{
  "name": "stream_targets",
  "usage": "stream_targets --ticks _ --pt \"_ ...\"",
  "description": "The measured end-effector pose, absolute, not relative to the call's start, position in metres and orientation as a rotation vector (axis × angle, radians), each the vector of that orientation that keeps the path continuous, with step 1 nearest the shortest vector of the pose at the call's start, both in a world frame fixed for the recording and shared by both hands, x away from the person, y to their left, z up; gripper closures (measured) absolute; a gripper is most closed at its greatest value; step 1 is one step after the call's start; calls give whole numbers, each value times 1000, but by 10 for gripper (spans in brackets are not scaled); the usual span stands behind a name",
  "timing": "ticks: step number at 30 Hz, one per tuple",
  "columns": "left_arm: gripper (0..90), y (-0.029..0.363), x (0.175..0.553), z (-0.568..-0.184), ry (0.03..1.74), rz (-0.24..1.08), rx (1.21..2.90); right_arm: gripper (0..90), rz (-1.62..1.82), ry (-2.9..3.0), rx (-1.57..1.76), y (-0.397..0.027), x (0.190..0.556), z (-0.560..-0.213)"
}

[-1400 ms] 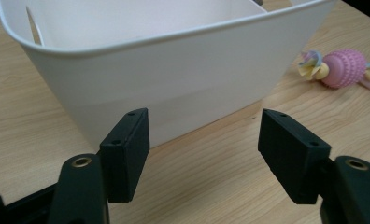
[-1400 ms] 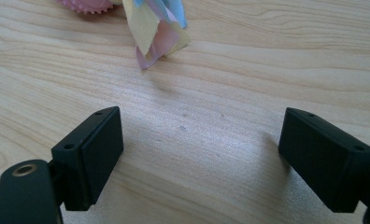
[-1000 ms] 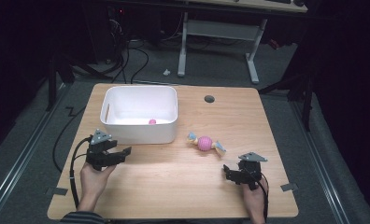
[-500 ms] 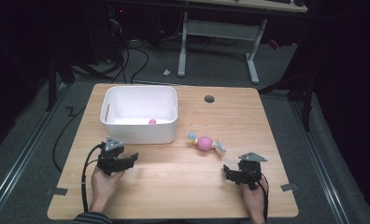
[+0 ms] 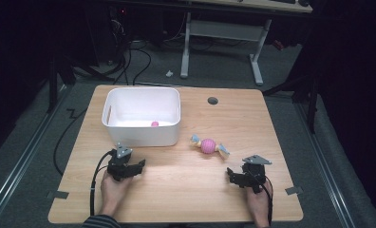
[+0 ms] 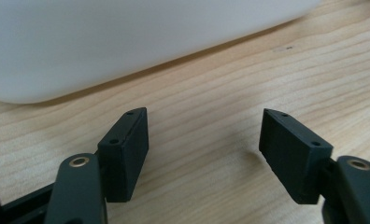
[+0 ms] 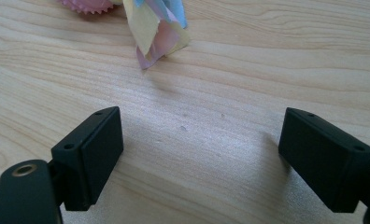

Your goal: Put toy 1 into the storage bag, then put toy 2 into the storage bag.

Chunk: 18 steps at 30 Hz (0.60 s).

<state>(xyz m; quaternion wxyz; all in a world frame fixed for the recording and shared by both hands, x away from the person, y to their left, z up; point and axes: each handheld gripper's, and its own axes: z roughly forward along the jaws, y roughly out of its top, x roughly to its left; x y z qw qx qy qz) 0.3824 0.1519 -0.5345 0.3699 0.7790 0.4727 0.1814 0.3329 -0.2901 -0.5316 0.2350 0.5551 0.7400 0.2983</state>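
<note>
movement first: our left gripper (image 5: pixel 139 166) has dropped and slid back toward us since a sec ago. it was up by the tub's near-left corner, now it sits low over the table (image 5: pixel 186 185), just short of the tub's front wall. right gripper (image 5: pixel 230 173) hasn't budged, and the toy and tub lie as before.

white tub (image 5: pixel 143 134) sits at the table's back left. inside we see one small pink ball (image 5: pixel 155 124) against the near wall, nothing else we can make out.

pink candy-shaped toy (image 5: pixel 208 146) w/ pastel twisted ends lies on the bare wood, right of the tub and apart from it. it's near our right gripper, ahead and a bit left of it, not touching. in the right gripper view its pastel end (image 7: pixel 157 28) pokes in at the top, well beyond the jaw tips.

both grippers stand wide apart w/ only wood between the jaws. in the left gripper view the tub wall (image 6: pixel 127 42) runs close ahead of the tips.
</note>
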Motion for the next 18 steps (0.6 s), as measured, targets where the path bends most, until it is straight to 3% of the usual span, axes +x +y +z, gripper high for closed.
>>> stream_targets --ticks 14,18 --pt "292 146 382 -536 1186 512 2041 108 821 2060 1506 -289 335 -532" --pt "289 146 381 -536 1187 512 2043 190 810 2088 1505 -289 335 -527"
